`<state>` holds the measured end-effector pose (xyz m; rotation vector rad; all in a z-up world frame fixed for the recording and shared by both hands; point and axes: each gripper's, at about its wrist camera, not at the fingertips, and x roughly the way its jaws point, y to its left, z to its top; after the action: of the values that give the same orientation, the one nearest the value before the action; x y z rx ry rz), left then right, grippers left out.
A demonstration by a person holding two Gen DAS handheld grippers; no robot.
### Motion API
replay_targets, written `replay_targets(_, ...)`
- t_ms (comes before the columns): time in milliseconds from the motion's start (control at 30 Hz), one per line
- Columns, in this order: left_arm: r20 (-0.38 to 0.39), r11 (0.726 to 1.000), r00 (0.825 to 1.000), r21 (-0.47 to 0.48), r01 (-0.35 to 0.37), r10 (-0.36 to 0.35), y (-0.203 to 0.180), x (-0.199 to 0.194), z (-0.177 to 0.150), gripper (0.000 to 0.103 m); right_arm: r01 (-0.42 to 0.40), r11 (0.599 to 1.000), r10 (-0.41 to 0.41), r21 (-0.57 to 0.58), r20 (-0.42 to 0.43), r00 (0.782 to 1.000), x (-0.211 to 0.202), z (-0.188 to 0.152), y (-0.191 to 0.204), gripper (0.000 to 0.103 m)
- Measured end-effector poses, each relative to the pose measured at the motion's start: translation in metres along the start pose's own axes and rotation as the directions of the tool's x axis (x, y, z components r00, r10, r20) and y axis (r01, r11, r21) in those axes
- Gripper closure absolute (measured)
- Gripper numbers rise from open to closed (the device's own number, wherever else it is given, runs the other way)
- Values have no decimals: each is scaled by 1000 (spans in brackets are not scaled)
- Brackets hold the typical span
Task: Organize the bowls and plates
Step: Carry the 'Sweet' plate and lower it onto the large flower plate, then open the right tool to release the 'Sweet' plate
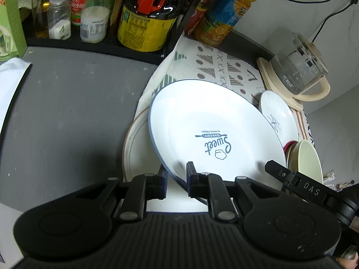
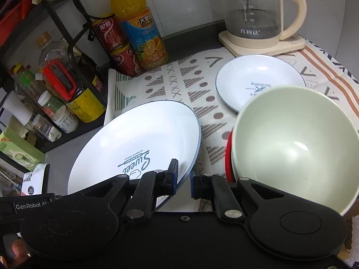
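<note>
Two grippers pinch one dish: the large white plate with a blue rim and a "Sweet Bakery" print (image 1: 211, 130) sits tilted between them, its near edge lifted. My left gripper (image 1: 176, 177) has its jaws closed on the plate's near rim, one finger above and one below. My right gripper (image 2: 184, 178) straddles the same plate's right-hand rim, its jaws drawn in on it, though a sliver of gap shows and I cannot be certain the pads bite.

Beneath the tilted plate, in the left view, lies a wider white plate with a thin brown ring (image 1: 132, 154), flat on the grey counter (image 1: 74, 116). I judge the step in hand to be stacking the printed plate onto that one.

Just right of the plate stands a pale green bowl (image 2: 294, 143) nested in something red (image 2: 228, 157). Beyond it, a small white blue-rimmed saucer (image 2: 253, 78) rests on the patterned cloth (image 2: 193, 78), near the glass kettle with a cream handle (image 2: 258, 15).

Next, I think, the plate needs levelling and lowering centred on the ringed plate, then both jaws easing off together so it does not slide toward the bowl.
</note>
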<state>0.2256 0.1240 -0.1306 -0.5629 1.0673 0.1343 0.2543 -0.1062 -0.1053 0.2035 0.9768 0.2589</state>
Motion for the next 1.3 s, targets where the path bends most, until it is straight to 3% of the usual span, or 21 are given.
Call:
replay_targets(433, -46, 1000, 999, 0, -1, 1, 10, 5, -24, 88, 32, 999, -32, -8, -38, 999, -1, -25, -2, 93)
replay_targets(900, -94, 999, 995, 2, -32, 32, 16, 17, -21, 88, 28, 998, -21, 60, -115, 993, 15, -38, -9, 92)
replay_targets(1233, -45, 996, 995, 9, -92, 92, 21, 6, -17, 87, 24, 998, -12, 67, -172, 985, 29, -41, -7, 89)
replay_targets(1300, -30, 995, 995, 17, -96, 96, 21, 3, -15, 87, 18, 998, -9, 56, -167, 986, 27, -42, -3, 84)
